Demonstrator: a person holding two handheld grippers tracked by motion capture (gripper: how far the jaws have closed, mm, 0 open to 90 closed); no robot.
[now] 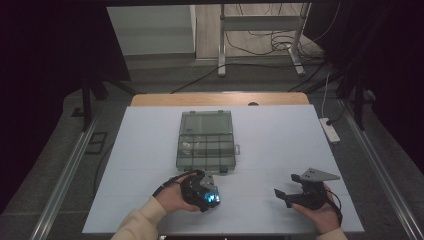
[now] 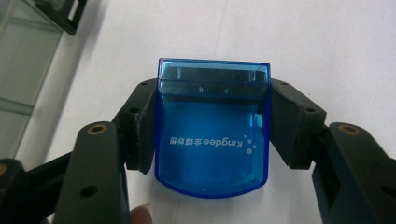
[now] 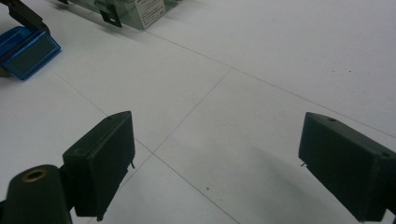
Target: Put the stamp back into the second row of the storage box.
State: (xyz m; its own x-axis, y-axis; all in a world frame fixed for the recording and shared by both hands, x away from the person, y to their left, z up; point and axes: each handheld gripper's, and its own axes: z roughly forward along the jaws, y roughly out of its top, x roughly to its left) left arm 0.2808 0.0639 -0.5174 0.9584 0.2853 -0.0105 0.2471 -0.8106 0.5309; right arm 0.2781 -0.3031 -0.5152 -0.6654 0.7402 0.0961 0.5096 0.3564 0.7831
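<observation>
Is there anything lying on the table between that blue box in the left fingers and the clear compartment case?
Nothing visible. The left gripper is shut on the blue box, and the stretch of white table up to the compartment case is bare. The case's lid is open.

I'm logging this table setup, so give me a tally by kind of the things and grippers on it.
Blue translucent box: 1
Clear compartment case: 1
Grippers: 2, the left gripper shut on the blue box, the right gripper open with nothing between its jaws
Total: 4
</observation>
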